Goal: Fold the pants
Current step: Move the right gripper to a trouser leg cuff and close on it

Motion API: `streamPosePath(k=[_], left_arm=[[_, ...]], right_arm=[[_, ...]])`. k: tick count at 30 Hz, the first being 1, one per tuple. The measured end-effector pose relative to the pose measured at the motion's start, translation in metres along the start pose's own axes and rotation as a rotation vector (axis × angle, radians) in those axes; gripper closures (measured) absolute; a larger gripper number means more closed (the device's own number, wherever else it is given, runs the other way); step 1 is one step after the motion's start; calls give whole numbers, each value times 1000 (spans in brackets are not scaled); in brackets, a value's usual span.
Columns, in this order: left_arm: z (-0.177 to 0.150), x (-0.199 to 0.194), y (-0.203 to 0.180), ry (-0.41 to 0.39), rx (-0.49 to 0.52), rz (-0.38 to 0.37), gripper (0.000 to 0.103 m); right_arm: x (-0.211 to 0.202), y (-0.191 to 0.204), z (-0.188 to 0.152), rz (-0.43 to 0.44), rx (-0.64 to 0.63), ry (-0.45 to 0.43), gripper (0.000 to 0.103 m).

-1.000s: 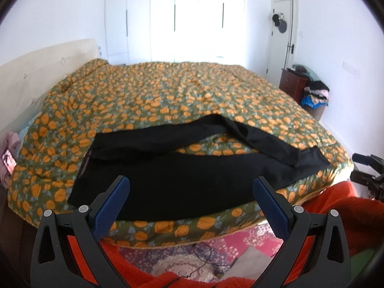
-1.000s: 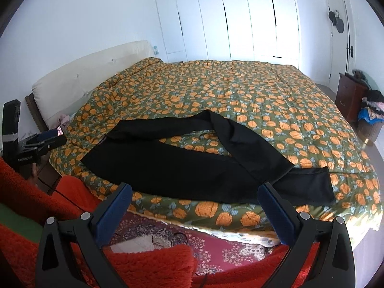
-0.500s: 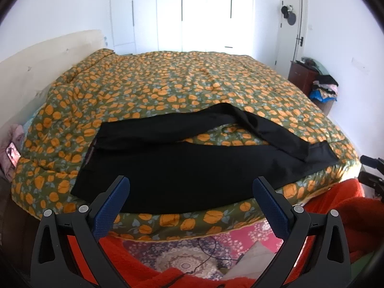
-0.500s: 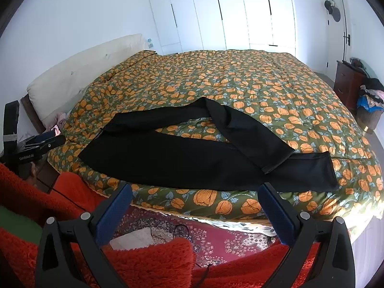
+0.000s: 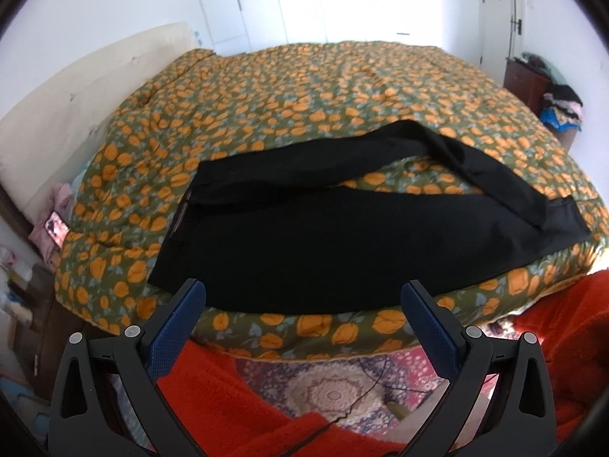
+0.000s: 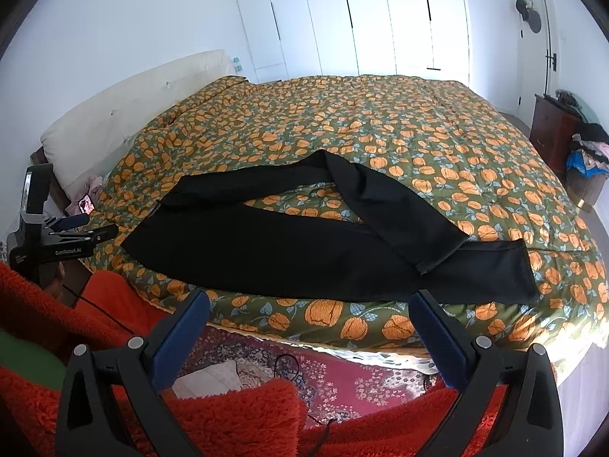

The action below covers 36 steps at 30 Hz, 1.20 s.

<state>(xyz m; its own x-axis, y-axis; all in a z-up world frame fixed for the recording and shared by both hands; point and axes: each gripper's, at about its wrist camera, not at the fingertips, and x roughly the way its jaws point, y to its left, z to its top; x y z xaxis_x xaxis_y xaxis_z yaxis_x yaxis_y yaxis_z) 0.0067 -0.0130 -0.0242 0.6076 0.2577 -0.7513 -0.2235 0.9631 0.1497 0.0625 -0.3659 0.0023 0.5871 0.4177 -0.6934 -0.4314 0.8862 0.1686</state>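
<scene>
While both my tongs hang over the near edge of the bed, nothing is held in either. Farthest left, a cream headboard (image 6: 125, 122) runs along the wall, with a small pink bundle (image 5: 57, 209) tucked beside the mattress. My left gripper (image 5: 302, 301) stands spread wide, its blue fingers (image 5: 173, 327) well apart and empty, above a red fluffy sleeve (image 5: 243, 411) and a patterned rug (image 5: 335, 388) on the floor. Ahead lie the black pants (image 5: 323, 236), spread along the near side of the orange-flowered quilt (image 5: 323, 87): waist at the left, the near leg flat along the edge, the far leg bent back so its hem crosses the near leg toward the right end. My right gripper (image 6: 310, 312) is likewise wide and grips nothing, apart from the cloth. Far right, a dark wooden cabinet (image 6: 550, 129) stands by the wall beside a heap of clothes (image 6: 586, 152).
</scene>
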Motion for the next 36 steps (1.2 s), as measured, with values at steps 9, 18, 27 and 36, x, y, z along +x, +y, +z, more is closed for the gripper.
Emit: streamPosePath(k=[9, 18, 27, 36], left_arm=[[3, 7, -2, 8, -10, -36, 1], [34, 13, -10, -84, 22, -44, 1], [29, 36, -18, -60, 10, -83, 1], [23, 46, -23, -11, -1, -88, 1]], right_arm=[[8, -2, 0, 4, 7, 23, 0], [58, -37, 20, -115, -117, 5, 0], [147, -84, 17, -234, -197, 156, 16], [211, -107, 9, -277, -338, 285, 19]])
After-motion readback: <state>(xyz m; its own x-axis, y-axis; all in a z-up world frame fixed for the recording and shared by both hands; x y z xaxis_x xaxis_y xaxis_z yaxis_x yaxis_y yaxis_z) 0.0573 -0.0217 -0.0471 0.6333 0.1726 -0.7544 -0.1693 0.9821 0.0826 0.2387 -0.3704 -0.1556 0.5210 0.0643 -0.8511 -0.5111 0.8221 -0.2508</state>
